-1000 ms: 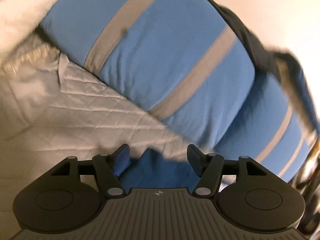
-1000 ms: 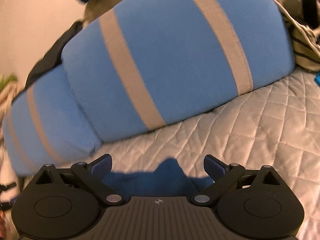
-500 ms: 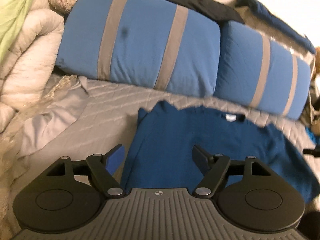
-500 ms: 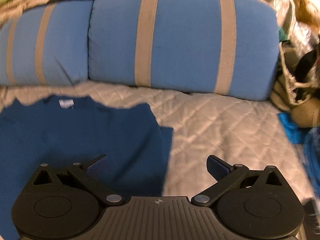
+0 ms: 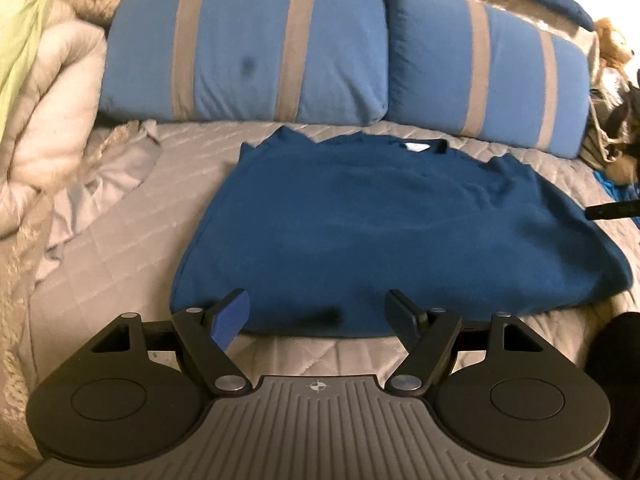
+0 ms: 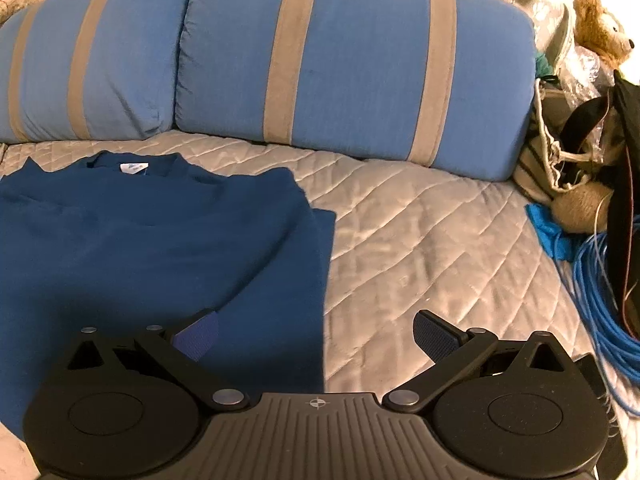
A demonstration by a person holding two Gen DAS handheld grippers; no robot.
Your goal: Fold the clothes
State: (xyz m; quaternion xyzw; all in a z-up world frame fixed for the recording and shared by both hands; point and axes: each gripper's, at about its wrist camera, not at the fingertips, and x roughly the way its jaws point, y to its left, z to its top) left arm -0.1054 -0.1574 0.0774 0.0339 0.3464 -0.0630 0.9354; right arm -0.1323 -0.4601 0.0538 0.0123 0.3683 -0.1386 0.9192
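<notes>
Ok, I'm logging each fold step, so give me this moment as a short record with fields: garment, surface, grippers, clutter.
garment: dark blue shirt, lying flat, collar tag toward the pillows
surface: grey quilt
left gripper: open, over the shirt's near hem, holding nothing
right gripper: open, straddling the shirt's right edge, holding nothing
clutter: blue cable and teddy bear at the right
fold state: sides look tucked in; not yet folded lengthwise

Colours, bed scene
Shirt [image 5: 384, 224] dark blue; pillows [image 5: 244, 52] light blue with grey stripes; quilt [image 6: 420, 240] grey, diamond-stitched.
</notes>
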